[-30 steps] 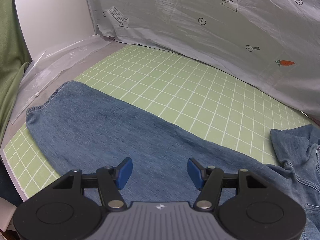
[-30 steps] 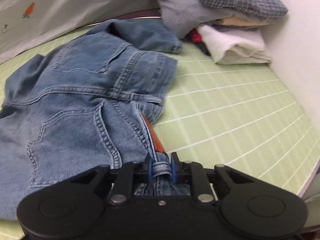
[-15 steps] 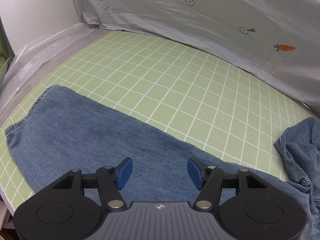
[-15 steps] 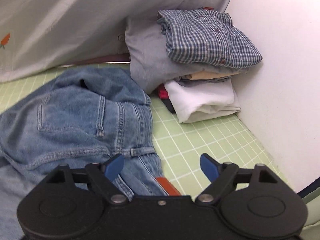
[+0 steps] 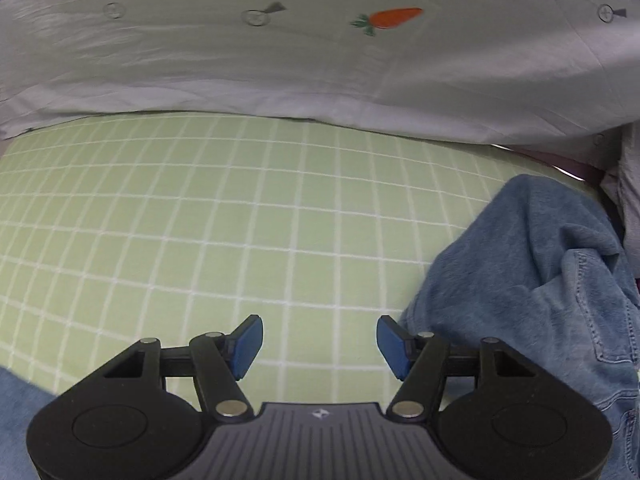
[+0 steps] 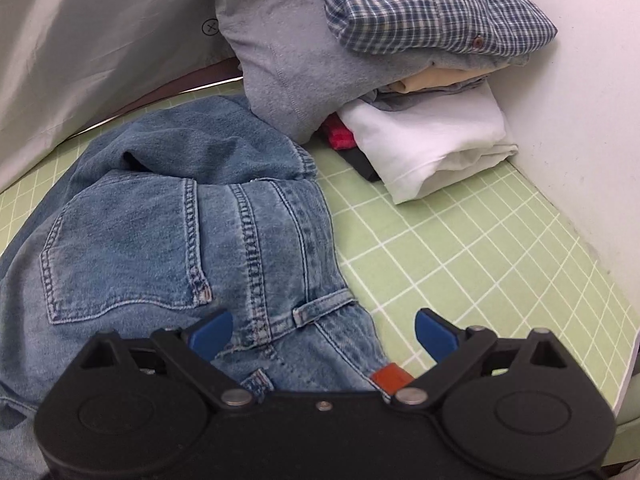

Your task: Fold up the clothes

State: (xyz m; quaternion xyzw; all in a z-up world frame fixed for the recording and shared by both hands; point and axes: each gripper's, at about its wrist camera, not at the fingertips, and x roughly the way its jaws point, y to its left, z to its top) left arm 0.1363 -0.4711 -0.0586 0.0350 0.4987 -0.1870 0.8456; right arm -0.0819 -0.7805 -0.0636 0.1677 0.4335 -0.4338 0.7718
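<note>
Blue jeans point(image 6: 160, 240) lie back side up on the green grid mat point(image 6: 480, 248), their top crumpled at the far end. My right gripper point(image 6: 324, 332) hovers over the waistband and belt loop; its jaws are opening, with denim below the gap and neither pad touching it. An orange tag point(image 6: 392, 374) shows near its right finger. In the left wrist view the bunched jeans point(image 5: 540, 280) sit at the right. My left gripper point(image 5: 320, 340) is open over bare mat point(image 5: 200, 220), its right pad just beside the denim edge, nothing between its fingers.
A stack of folded clothes point(image 6: 400, 60), checked shirt on top, stands at the back right against a white wall point(image 6: 592, 100). A grey sheet with carrot prints point(image 5: 320, 60) hangs along the far side of the mat. The mat's edge runs at the right.
My right gripper let go of the jeans' waistband, opened wide and moved forward over the seat. My left gripper swept right, off the trouser leg, to bare mat beside the bunched top.
</note>
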